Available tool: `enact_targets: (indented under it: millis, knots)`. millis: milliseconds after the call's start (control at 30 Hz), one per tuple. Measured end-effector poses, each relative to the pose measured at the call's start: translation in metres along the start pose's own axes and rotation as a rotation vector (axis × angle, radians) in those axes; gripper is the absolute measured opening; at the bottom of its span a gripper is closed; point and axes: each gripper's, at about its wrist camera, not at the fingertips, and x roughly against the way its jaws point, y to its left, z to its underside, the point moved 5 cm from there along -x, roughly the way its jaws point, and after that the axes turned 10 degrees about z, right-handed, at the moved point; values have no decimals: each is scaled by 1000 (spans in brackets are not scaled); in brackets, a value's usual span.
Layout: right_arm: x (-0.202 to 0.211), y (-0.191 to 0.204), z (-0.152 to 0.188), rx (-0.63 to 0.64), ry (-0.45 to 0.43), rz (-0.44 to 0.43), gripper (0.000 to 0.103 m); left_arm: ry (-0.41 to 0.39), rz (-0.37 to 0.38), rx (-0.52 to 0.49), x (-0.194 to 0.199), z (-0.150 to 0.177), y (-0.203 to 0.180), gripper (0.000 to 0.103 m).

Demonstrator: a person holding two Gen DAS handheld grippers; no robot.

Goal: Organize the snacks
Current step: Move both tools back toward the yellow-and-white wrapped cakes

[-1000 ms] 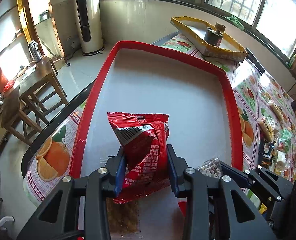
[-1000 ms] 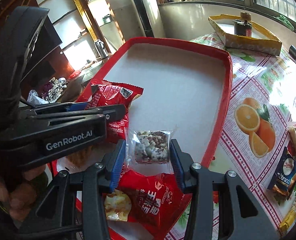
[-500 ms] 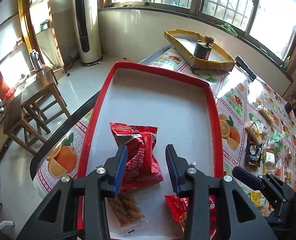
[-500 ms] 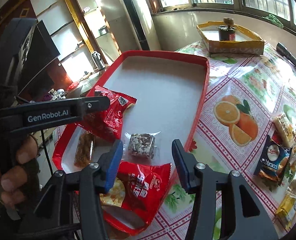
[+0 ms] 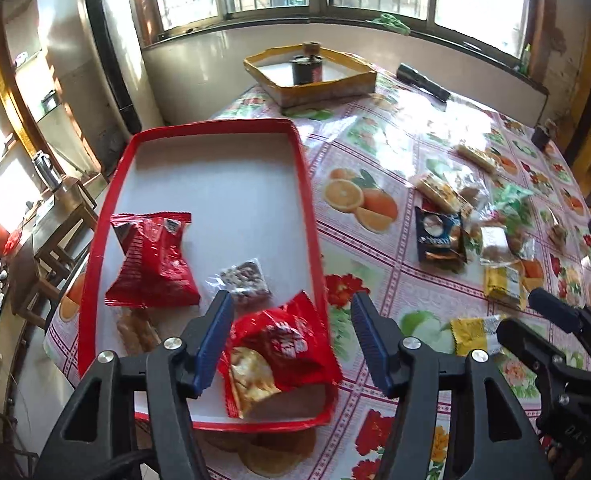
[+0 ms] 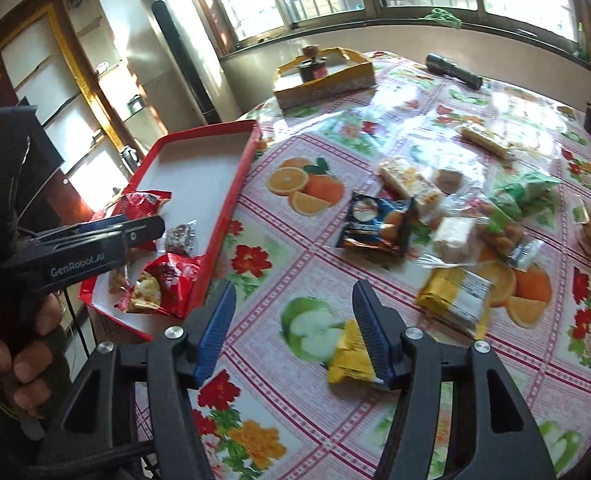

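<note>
Both grippers have let go and pulled back from the red tray (image 5: 307, 208), leaving the red bag (image 5: 151, 260) and clear nut packet (image 5: 245, 280) inside it, so the left gripper (image 5: 291, 340) and right gripper (image 6: 295, 330), jaws apart and empty, probably go for the yellow packet (image 6: 349, 354) outside the tray.

My left tool (image 5: 291, 336) and right tool (image 6: 293, 330) both gape wide, empty, side by side, angled downward.

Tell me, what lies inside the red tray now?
The red tray holds two red snack bags, a clear nut bar packet and a brown snack, partly covered by a bag.
</note>
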Motion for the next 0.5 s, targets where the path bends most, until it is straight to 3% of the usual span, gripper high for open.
enact_targets:
  millis: [133,500]
  knots:
    - [17,-28,7,-27,-19,97,74,22,14,-74,-1,12,-25,62]
    - [41,-92,40,-120,2,215,76,105,72,-187,-15,37,-70,63]
